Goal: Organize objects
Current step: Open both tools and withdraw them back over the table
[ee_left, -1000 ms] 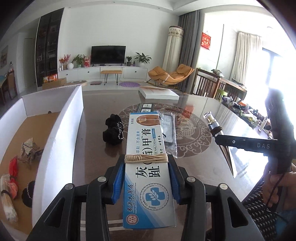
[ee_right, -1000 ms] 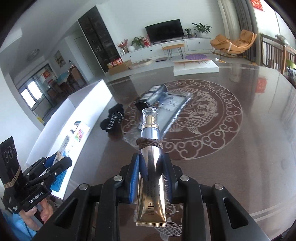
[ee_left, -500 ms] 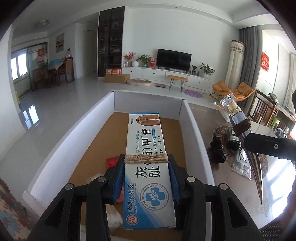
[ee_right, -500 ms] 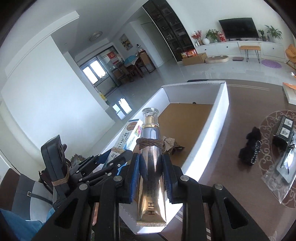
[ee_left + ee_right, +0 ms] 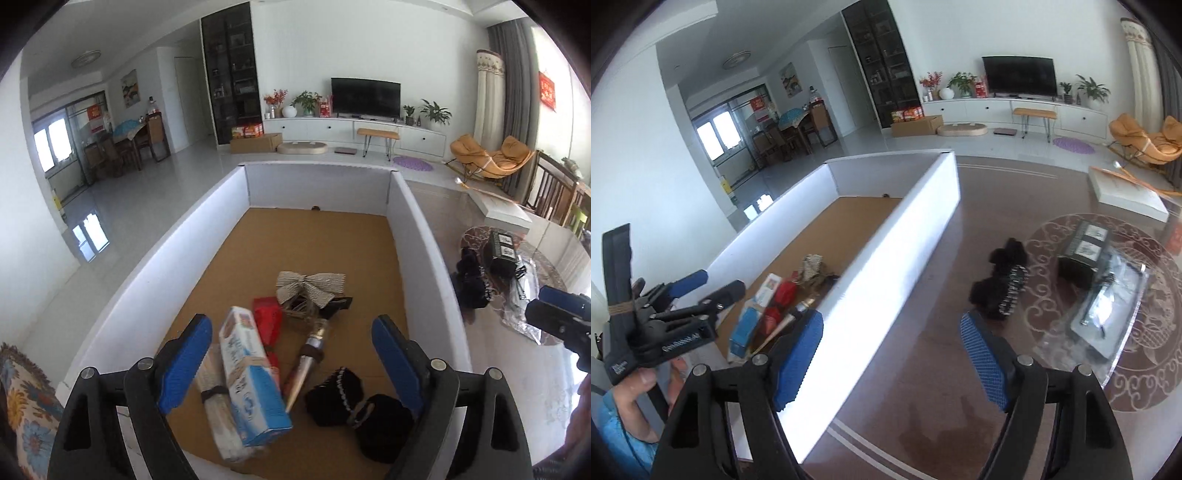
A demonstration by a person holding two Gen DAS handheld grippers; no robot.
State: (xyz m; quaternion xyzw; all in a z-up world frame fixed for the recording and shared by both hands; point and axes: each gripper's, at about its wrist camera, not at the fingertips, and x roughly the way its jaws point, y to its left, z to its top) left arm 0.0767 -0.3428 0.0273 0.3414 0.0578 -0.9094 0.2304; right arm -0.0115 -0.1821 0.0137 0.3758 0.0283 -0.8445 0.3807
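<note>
My left gripper (image 5: 291,321) hangs over the white box (image 5: 406,229), its jaws opening and gripping nothing. Below it, the blue-and-white ointment carton (image 5: 251,376) lies tilted and blurred on the box's brown floor. The silver tube (image 5: 308,363) lies beside it. My right gripper (image 5: 890,321) is over the box's right wall (image 5: 886,258) and the table, its jaws also opening, with nothing between them. In the right wrist view the left gripper (image 5: 716,282) is at the left, above the carton (image 5: 750,321) and the tube (image 5: 783,325).
Inside the box lie a striped bow (image 5: 310,286), a red item (image 5: 267,319), black scrunchies (image 5: 354,406) and a stick bundle (image 5: 218,406). On the brown table sit a black scrunchie (image 5: 1001,284), a black box (image 5: 1082,240), a clear packet (image 5: 1108,302) and a white slab (image 5: 1126,192).
Both grippers have let go: the carton has left the left jaws and the tube the right jaws, and both now lie in the box. The right gripper has swung right, toward the table.
</note>
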